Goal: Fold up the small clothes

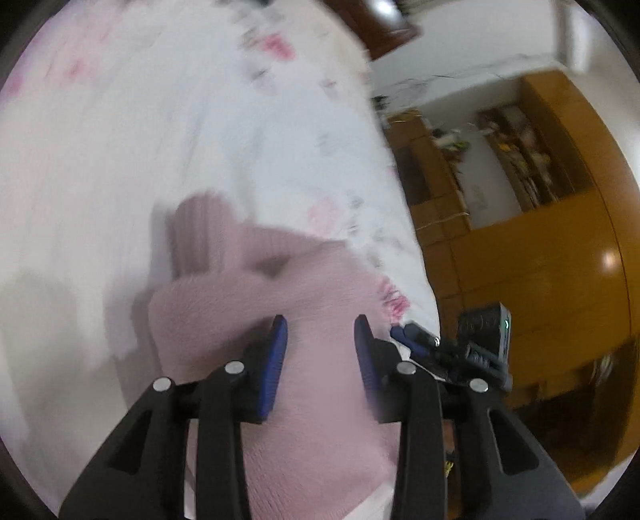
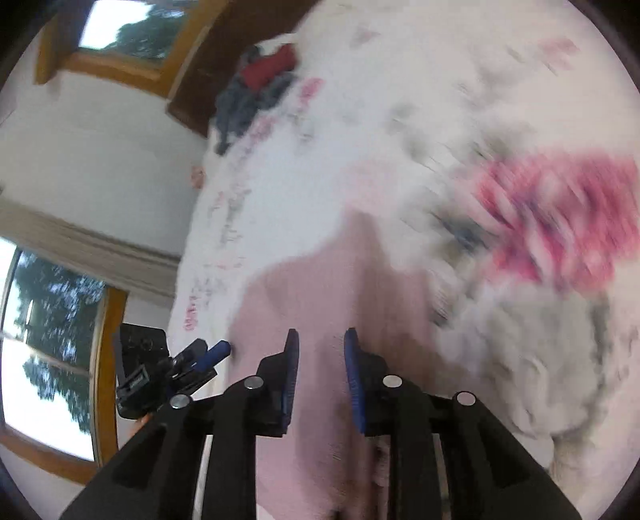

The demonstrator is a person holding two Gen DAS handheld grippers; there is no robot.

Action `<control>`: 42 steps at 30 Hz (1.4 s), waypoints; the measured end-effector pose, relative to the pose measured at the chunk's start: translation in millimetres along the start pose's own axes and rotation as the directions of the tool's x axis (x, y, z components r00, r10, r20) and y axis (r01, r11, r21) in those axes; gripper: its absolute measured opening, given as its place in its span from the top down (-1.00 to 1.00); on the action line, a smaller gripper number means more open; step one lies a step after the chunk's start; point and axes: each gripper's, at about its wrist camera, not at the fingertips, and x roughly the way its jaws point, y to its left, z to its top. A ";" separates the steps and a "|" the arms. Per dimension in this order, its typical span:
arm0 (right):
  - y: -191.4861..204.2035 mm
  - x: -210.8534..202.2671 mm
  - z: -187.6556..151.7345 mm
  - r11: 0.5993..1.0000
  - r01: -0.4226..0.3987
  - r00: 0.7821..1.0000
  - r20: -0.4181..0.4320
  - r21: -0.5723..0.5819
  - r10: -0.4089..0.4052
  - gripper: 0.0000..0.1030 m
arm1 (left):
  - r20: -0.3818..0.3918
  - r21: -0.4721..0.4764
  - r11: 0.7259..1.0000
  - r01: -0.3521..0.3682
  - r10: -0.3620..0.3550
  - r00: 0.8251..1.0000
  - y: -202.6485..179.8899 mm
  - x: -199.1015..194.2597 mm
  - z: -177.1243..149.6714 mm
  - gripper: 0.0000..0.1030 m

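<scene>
Left gripper (image 1: 321,326) sat nearest its lens, black arms with blue pads (image 1: 276,360) standing apart, a clear gap between them; nothing was pinched, though the pink knit garment (image 1: 248,304) filled that gap from below. Whether the pads touched the cloth could not be told, since both views were motion-blurred. Garment lay on a white bedsheet with a pink and grey floral print (image 1: 200,120), a ribbed portion (image 1: 196,236) at its far left end. Just right of the left gripper, at the sheet's edge, the right gripper showed with its mounted camera (image 1: 486,332). Further right stood an orange-brown wooden cabinet (image 1: 540,260) with open shelves (image 1: 520,156) holding small clutter, not identifiable.

Right wrist view, left to right: window (image 2: 44,340) with trees outside, white wall, then the left gripper's blue tips and camera block (image 2: 140,368) low at the sheet's edge. Right gripper (image 2: 322,336) was parted by a narrower gap, holding nothing, with the same pink knit directly under and between the pads. Dark blue and red clothes (image 2: 260,88) lay heaped well apart, near the headboard (image 2: 240,36). Large pink bloom print (image 2: 560,220) blurred at far right.
</scene>
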 end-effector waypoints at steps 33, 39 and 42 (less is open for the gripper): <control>3.1 9.4 -69.2 0.997 -0.027 0.973 -0.230 -0.073 0.009 0.99 | -0.194 0.104 0.981 -0.162 0.179 0.965 -1.1 8.5 -66.3 0.73; -9.4 3.6 -84.0 1.000 0.011 0.981 -0.191 -0.020 -0.015 0.94 | -0.161 -0.007 0.994 -0.110 0.108 0.981 5.8 -1.5 -74.7 0.44; 7.2 -9.2 -104.1 0.998 -0.037 0.980 -0.197 -0.059 0.025 0.94 | -0.176 0.052 0.991 -0.122 0.130 0.976 -9.1 -8.8 -96.1 0.20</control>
